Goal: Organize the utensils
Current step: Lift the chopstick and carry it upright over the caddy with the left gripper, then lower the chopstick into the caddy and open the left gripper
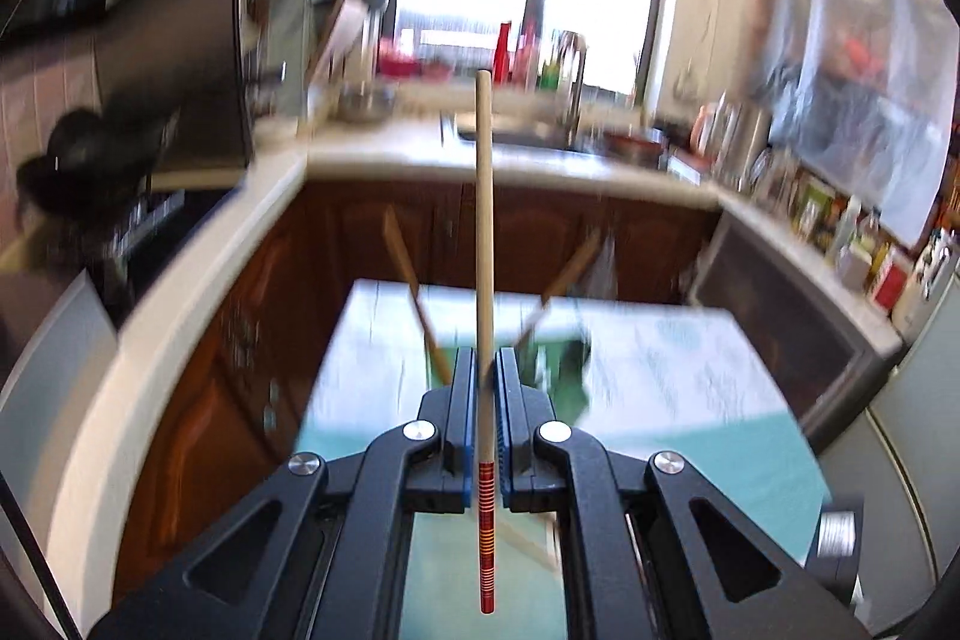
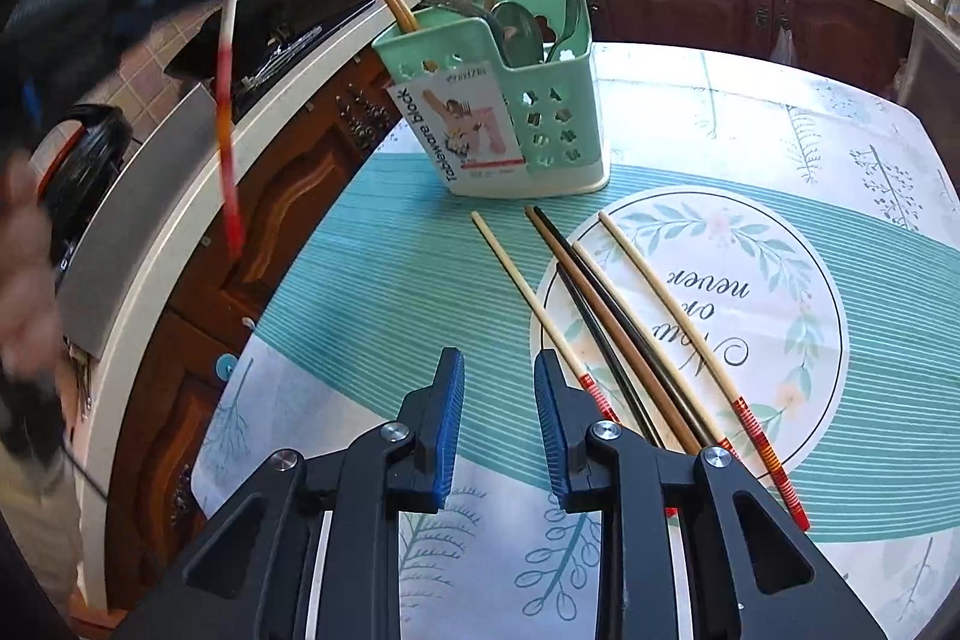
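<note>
My left gripper (image 1: 486, 370) is shut on a pale chopstick (image 1: 485, 220) with a red-striped end, held upright well above the table. The right wrist view shows that chopstick (image 2: 225, 100) blurred at the upper left. A mint-green utensil holder (image 2: 540, 100) stands on the table with spoons (image 2: 519, 25) and two chopsticks in it. In the left wrist view the holder (image 1: 567, 370) is blurred behind the fingers. Several chopsticks (image 2: 606, 316), pale, brown and black, lie side by side in front of the holder. My right gripper (image 2: 498, 364) hovers open just left of them, with nothing between its fingers.
The table carries a teal patterned cloth (image 2: 372, 268). A white kitchen counter (image 2: 180, 214) with wooden cabinets wraps around the left and far sides. A sink (image 1: 522, 136) sits under the window, a black pan (image 1: 84, 160) on the stove at left. Bottles line the right counter.
</note>
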Available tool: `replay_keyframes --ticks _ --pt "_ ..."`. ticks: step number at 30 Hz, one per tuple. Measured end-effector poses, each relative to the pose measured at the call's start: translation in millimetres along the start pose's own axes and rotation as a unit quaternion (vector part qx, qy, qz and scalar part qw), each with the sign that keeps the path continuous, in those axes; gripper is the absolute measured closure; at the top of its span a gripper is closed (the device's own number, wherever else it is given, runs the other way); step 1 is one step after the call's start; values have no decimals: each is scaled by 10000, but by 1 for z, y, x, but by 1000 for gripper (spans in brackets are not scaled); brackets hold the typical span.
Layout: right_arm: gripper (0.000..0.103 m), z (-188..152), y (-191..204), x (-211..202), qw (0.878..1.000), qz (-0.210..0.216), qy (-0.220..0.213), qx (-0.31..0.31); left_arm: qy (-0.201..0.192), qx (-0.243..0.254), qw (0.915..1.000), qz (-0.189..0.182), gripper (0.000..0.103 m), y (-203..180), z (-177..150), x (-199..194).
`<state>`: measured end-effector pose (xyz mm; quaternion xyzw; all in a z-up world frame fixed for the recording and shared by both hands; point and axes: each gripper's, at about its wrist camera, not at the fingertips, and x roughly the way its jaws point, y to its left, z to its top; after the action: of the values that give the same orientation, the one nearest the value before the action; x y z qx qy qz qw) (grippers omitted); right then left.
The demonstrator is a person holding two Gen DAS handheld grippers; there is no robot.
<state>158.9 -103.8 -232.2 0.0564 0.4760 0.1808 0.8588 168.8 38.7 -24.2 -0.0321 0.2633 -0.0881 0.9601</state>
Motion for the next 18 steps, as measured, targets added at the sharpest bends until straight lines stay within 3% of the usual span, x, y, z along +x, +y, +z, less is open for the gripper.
replay_keyframes --ticks 4,8,18 --pt "78 2 1 4 10000 17 -1 -21 -608 59 9981 5 100 0 30 9" --pt "79 5 -3 13 10000 11 12 -28 -950 72 9954 17 100 -2 44 31" --pt "80 9 -16 36 9999 58 80 34 -1150 263 9926 301 100 0 28 98"
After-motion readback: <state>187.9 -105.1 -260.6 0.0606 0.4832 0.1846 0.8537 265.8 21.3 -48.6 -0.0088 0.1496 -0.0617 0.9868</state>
